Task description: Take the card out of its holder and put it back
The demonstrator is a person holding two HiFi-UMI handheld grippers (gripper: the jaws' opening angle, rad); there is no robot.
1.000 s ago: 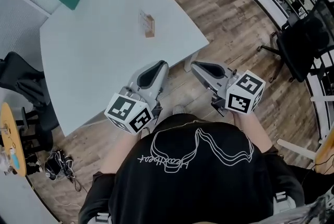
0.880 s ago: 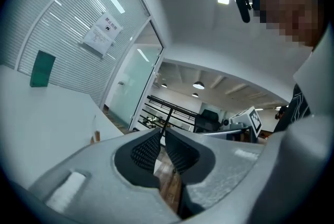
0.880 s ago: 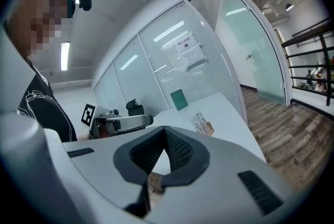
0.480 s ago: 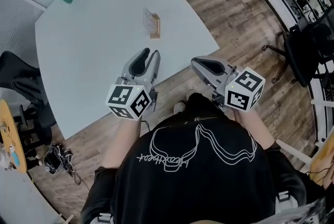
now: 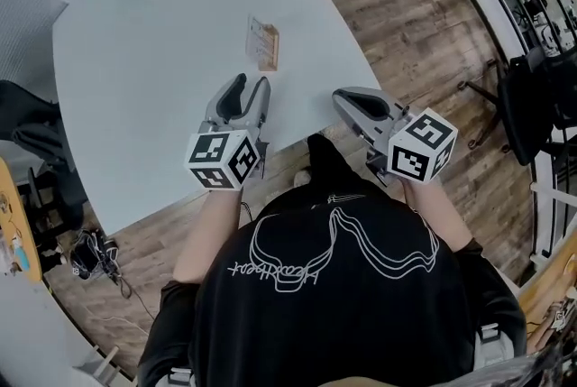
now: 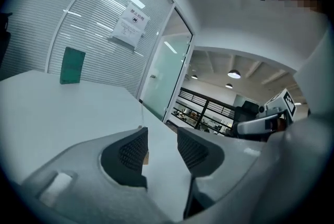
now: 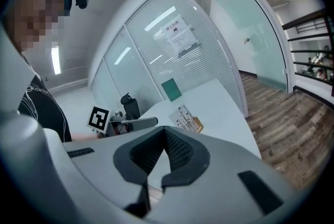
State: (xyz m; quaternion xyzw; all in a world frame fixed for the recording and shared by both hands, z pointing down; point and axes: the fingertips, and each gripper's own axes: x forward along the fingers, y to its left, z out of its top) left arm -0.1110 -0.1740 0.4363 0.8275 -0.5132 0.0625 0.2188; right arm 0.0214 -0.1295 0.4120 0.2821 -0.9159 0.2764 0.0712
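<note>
Looking down in the head view, the card (image 5: 261, 35) stood in its wooden holder (image 5: 269, 62) on the white table (image 5: 153, 96), just ahead of the left gripper (image 5: 250, 89). The right gripper (image 5: 346, 98) hung at the table's near edge. In the left gripper view its fingers had just been opening and stood spread, with only tabletop between them. In the right gripper view the fingers were pressed together at the tips, empty, and the card stood further off, nearer than a green book (image 7: 170, 89).
</note>
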